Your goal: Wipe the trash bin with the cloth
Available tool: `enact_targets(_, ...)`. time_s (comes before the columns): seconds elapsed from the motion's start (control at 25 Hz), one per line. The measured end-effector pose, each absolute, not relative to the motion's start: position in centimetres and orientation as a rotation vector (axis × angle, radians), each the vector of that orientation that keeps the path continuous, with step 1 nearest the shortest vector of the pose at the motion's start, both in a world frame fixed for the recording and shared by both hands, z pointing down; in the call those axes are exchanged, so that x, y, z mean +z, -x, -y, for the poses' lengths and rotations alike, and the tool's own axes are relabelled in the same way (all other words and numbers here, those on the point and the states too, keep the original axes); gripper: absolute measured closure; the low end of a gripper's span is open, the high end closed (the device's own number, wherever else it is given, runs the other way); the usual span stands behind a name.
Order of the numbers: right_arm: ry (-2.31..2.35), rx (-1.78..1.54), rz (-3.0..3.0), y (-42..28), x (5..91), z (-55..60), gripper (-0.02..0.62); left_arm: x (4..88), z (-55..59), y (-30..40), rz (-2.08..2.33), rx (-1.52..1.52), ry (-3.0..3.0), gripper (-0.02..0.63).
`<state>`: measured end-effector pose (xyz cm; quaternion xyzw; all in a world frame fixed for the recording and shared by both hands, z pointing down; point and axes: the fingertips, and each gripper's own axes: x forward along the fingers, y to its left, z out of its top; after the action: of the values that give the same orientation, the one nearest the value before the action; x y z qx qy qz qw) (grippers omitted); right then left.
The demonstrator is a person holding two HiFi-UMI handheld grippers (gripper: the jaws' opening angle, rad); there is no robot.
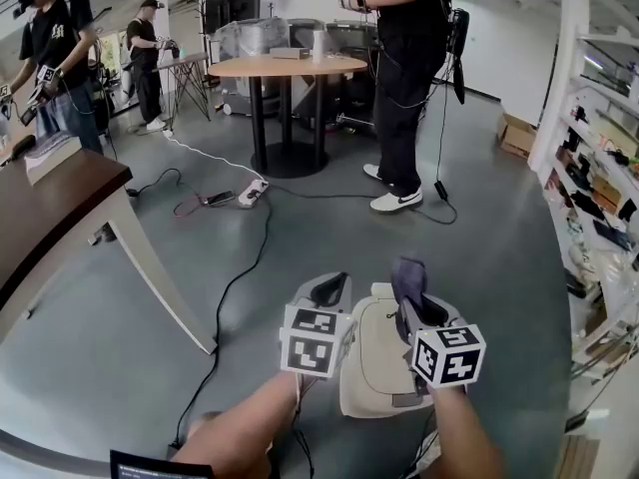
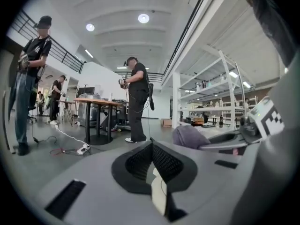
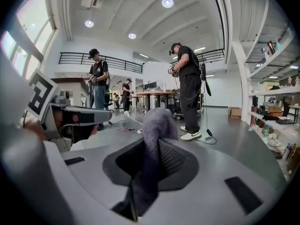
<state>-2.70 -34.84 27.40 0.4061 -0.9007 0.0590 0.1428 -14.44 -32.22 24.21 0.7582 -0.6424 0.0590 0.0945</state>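
Note:
In the head view a beige trash bin (image 1: pixel 379 362) stands on the grey floor right below me, partly hidden by both grippers. My right gripper (image 1: pixel 411 305) hangs over its right side, shut on a purple-grey cloth (image 1: pixel 407 275) that sticks up past the fingertips. In the right gripper view the cloth (image 3: pixel 157 125) fills the gap between the jaws of this gripper (image 3: pixel 150 142). My left gripper (image 1: pixel 333 285) hovers at the bin's left edge. In the left gripper view that gripper (image 2: pixel 151 145) has its jaws met at the tips; a pale strip shows low between them. The cloth (image 2: pixel 190 136) shows to its right.
A brown table (image 1: pixel 60 208) with a slanted leg stands at the left. Cables and a power strip (image 1: pixel 252 193) cross the floor ahead. A person (image 1: pixel 404 78) stands by a round table (image 1: pixel 288 66). Shelves (image 1: pixel 599 168) line the right side, with a cardboard box (image 1: pixel 517 133) beyond.

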Motion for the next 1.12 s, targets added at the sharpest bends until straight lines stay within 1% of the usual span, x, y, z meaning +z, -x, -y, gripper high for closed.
enact_targets(0.12,-1.113,0.196,2.573,4.0,28.5,36.2,0.517,24.3,33.2,14.1,1.843,0.088,-2.24,0.604)
enact_targets(0.24,-1.052,0.208,2.516,5.1,30.4,36.5,0.517,24.3,33.5,14.1,1.835,0.074,-2.243,0.604)
enact_targets(0.44,-0.953,0.155,2.396,6.7,32.9,37.1,0.517,25.0,33.3,14.9,1.847,0.147,-2.259,0.604)
enact_targets(0.64,-0.923,0.204,2.332,7.0,35.2,38.7,0.517,26.7,33.3,16.3,1.877,0.241,-2.251,0.604)
enact_targets(0.76,-0.897,0.209,2.28,6.9,36.3,39.4,0.517,27.1,33.9,17.2,1.899,0.239,-2.206,0.604)
enact_targets(0.88,-0.886,0.198,2.223,6.6,37.7,40.0,0.517,27.1,34.3,16.9,1.859,0.221,-2.211,0.604)
enact_targets(1.04,-0.85,0.15,2.207,6.1,38.5,40.1,0.517,27.9,34.7,16.7,1.903,0.338,-2.254,0.604)
enact_targets(1.12,-0.852,0.13,2.214,5.5,38.7,40.3,0.517,28.1,34.8,16.3,1.889,0.337,-2.256,0.604)
